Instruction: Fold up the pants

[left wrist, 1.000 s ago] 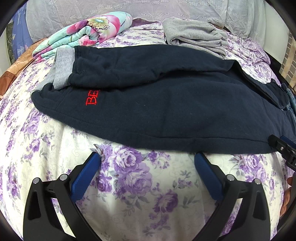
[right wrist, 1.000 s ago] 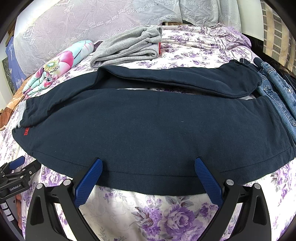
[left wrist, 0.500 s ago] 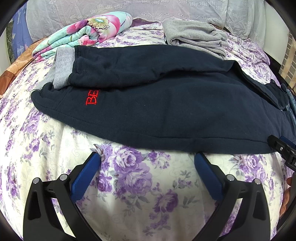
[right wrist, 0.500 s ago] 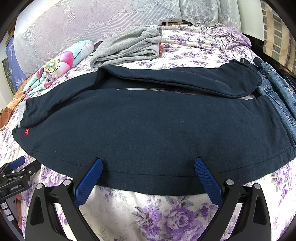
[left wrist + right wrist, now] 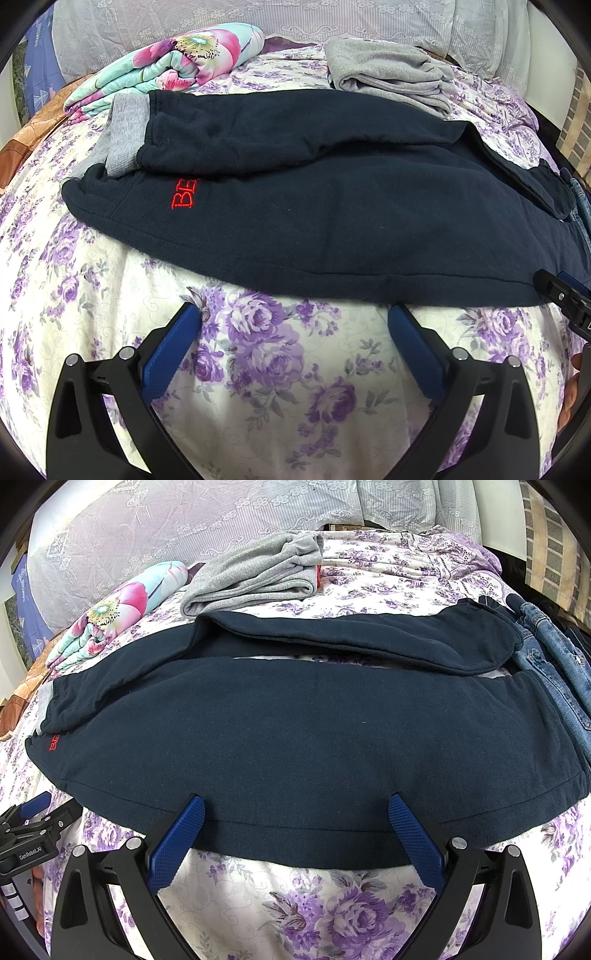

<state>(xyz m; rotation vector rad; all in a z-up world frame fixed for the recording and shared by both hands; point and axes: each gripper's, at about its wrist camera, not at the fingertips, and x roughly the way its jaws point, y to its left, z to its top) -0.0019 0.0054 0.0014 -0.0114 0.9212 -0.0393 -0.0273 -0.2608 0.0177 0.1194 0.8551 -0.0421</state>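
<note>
Left wrist: pants [image 5: 332, 221] lie crosswise, waistband left; both grippers [image 5: 294, 319] [image 5: 296, 808] spread wide, empty.

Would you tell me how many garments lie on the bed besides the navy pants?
2: grey garment folded behind the pants, near the pillows; jeans at their right end. More dark cloth beyond the jeans may be hidden.

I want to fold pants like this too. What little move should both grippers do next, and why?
Probably ease both forward onto the near edge of the dark navy fleece pants and close. The left gripper and right gripper are open and hold nothing. The far leg lies apart from the near leg at the right end, so the near leg likely needs lifting over it.
</note>
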